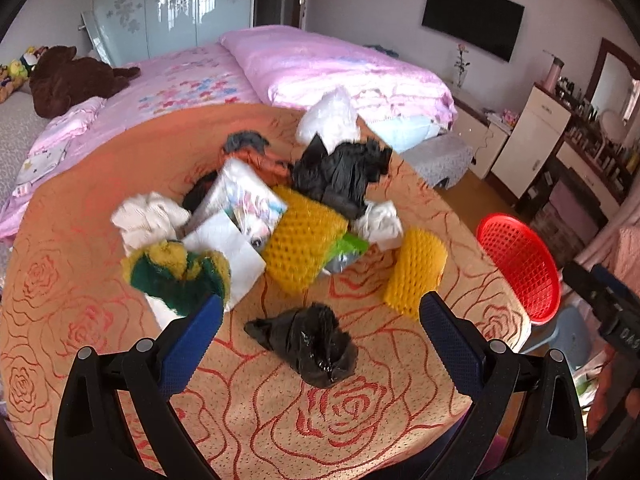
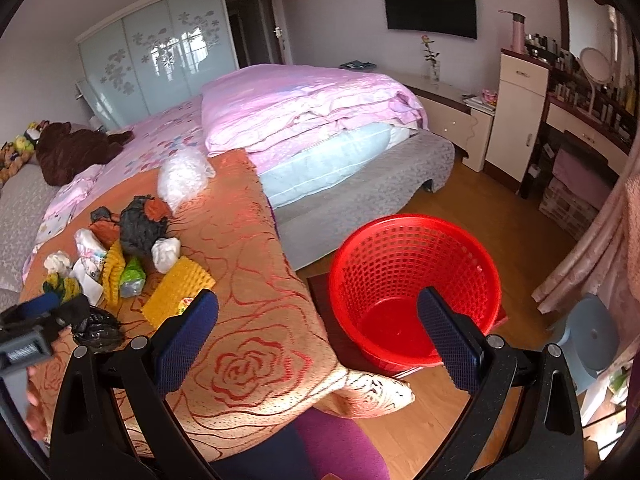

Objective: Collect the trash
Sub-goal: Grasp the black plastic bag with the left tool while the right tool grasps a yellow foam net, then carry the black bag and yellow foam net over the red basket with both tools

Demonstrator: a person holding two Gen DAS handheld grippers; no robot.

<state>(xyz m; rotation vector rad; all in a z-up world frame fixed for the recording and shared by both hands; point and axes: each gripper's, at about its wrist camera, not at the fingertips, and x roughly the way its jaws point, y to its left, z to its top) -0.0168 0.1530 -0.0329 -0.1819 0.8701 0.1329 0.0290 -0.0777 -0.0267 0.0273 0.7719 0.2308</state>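
A pile of trash lies on the orange rose-patterned tablecloth (image 1: 360,408): a small black bag (image 1: 310,344) nearest, yellow foam nets (image 1: 302,240), a larger black bag (image 1: 340,172), white tissues (image 1: 380,222), a green-yellow wad (image 1: 176,272) and a clear plastic bag (image 1: 330,116). My left gripper (image 1: 320,322) is open, its fingers either side of the small black bag, just above it. My right gripper (image 2: 318,320) is open and empty, over the table's right edge, with the empty red basket (image 2: 416,240) on the floor beyond it. The pile also shows in the right wrist view (image 2: 132,248).
A bed with pink quilts (image 2: 304,108) stands behind the table. A dresser with bottles (image 2: 592,96) lines the right wall. A blue stool (image 2: 592,332) stands right of the basket. A person's purple-clad leg (image 2: 340,448) is below the table edge.
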